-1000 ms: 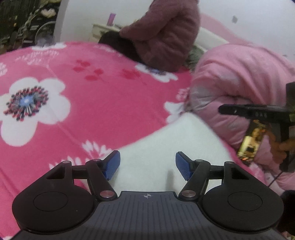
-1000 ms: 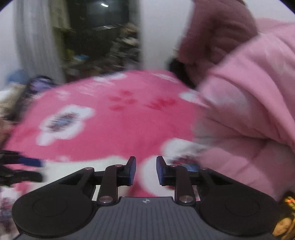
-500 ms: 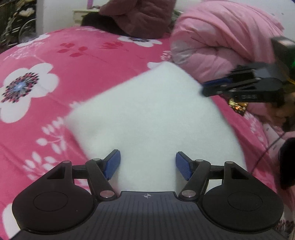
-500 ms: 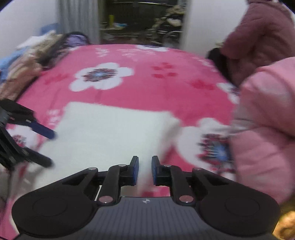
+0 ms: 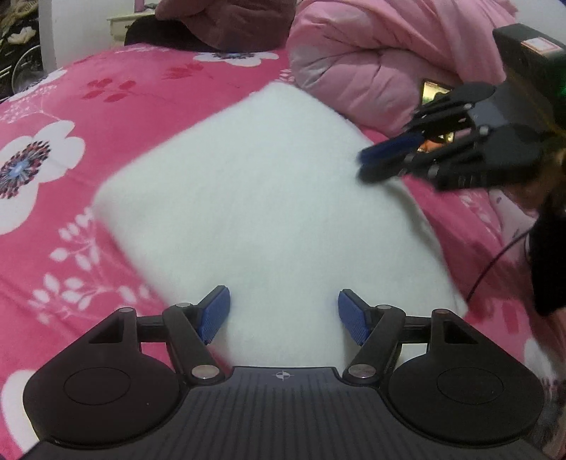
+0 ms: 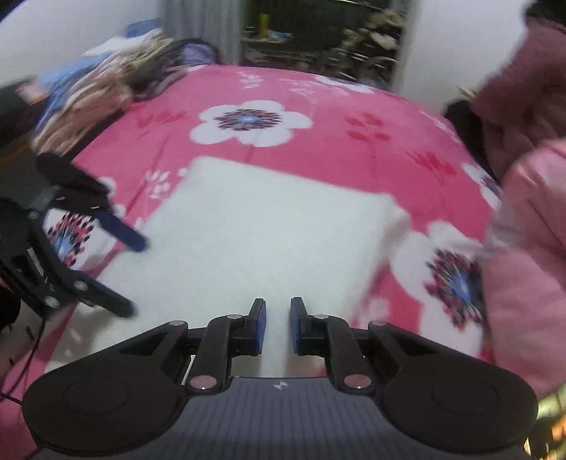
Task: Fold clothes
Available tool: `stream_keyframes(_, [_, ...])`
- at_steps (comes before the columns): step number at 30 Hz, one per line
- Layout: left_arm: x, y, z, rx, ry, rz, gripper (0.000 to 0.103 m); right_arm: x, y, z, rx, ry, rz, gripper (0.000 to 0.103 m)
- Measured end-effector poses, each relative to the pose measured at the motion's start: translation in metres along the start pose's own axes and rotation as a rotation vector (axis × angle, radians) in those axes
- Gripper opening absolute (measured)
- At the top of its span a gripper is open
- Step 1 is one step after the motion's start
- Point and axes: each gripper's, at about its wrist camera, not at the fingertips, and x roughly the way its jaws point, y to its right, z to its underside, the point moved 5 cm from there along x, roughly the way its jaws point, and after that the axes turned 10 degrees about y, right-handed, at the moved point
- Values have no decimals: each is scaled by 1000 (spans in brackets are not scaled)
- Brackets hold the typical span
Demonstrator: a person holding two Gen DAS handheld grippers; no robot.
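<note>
A white folded garment lies flat on the pink flowered bedspread. My left gripper hovers over its near edge, open wide with nothing between the pads. My right gripper hangs over the opposite edge of the same garment. Its jaws are closing to a narrow gap; white cloth shows through the gap, but the pads do not press on it. Each gripper shows in the other view: the right gripper at the cloth's right edge, the left gripper at its left edge.
A bunched pale pink duvet lies close behind the garment, at the right in the right wrist view. A person in a maroon jacket sits at the far side of the bed. A pile of clothes lies at the far left.
Both grippers have tilted down and moved in over the white garment, which now fills the middle of both views. The right jaws have narrowed; the left jaws stay wide.
</note>
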Motion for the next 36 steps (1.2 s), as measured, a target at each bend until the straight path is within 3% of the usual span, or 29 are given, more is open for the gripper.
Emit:
stream_keyframes(4, [-17, -9, -8, -15, 39, -33, 68, -17, 9, -1, 70, -7, 37, 17])
stream_keyframes(7, [-21, 5, -15, 10, 90, 10, 68, -25, -10, -12, 27, 40, -4, 17])
stream_keyframes(10, [-6, 25, -10, 57, 47, 55, 68, -18, -36, -13, -50, 30, -67, 17])
stream_keyframes(13, [9, 40, 9, 150, -16, 38, 69, -3, -51, 8, -105, -56, -118, 18])
stream_keyframes(15, [6, 47, 16, 200, 1, 26, 70, -2, -58, 18, -147, -64, -152, 28])
stream_keyframes(18, [2, 44, 20, 161, -16, 47, 70, -9, -69, 23, -209, -60, -192, 39])
stream_keyframes(26, [-3, 44, 28, 164, -44, 60, 71, -15, -93, 39, -265, -125, -339, 39])
stream_keyframes(36, [-5, 47, 35, 160, -68, 77, 75, -15, -101, 42, -272, -140, -366, 39])
